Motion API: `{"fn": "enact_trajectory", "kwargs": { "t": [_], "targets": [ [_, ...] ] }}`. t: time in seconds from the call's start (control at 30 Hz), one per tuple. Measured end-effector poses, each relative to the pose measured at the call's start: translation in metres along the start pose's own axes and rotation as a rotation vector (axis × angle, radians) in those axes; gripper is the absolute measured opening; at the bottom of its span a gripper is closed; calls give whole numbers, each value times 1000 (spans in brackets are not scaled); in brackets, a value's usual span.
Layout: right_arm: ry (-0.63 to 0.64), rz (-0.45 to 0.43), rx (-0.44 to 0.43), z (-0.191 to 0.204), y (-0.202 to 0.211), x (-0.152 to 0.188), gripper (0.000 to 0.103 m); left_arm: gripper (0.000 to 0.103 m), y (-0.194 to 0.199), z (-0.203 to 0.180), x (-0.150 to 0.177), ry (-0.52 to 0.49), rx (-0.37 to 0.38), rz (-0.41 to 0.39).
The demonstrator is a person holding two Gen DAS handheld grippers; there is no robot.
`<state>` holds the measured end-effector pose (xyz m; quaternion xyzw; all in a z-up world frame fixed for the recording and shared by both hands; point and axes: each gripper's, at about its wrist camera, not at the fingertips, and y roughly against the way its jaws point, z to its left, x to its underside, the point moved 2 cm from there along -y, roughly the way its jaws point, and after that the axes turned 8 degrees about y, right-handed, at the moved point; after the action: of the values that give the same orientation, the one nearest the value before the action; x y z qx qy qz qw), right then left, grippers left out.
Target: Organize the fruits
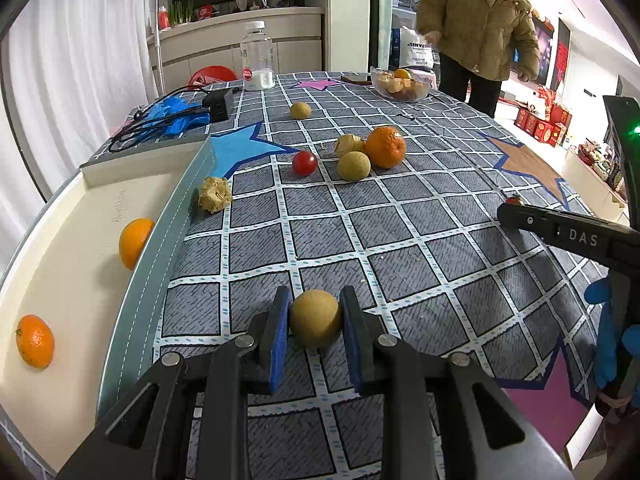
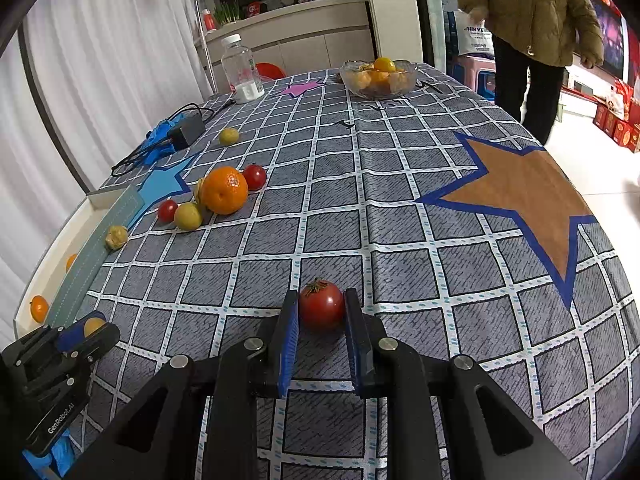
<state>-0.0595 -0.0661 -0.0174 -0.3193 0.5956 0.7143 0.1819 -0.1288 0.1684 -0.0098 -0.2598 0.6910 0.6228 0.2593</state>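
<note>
Both grippers are gripping fruit low over the checked tablecloth [image 2: 400,216]. Between its blue pads, the left gripper [image 1: 315,322] is squeezing a round yellow-brown fruit [image 1: 315,318], jaws nearly closed on it. Likewise the right gripper [image 2: 321,312] is clamping a red tomato [image 2: 321,309]. Beyond them, a large orange [image 1: 385,147], a cherry tomato [image 1: 305,163] and a yellow-green fruit [image 1: 353,165] are sitting clustered mid-table. Left of the cluster, two mandarins [image 1: 135,242] are lying in the cream tray [image 1: 60,248], well apart.
</note>
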Motion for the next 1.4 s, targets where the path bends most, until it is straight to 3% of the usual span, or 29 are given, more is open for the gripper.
{"fn": "enact_trajectory", "kwargs": {
  "t": [0.93, 1.4],
  "targets": [
    [3, 0, 0, 0, 0, 0, 22, 27, 0, -1, 1, -2, -1, -1],
    [-11, 0, -29, -1, 6, 2, 22, 27, 2, 9, 0, 57, 53, 6]
  ]
}}
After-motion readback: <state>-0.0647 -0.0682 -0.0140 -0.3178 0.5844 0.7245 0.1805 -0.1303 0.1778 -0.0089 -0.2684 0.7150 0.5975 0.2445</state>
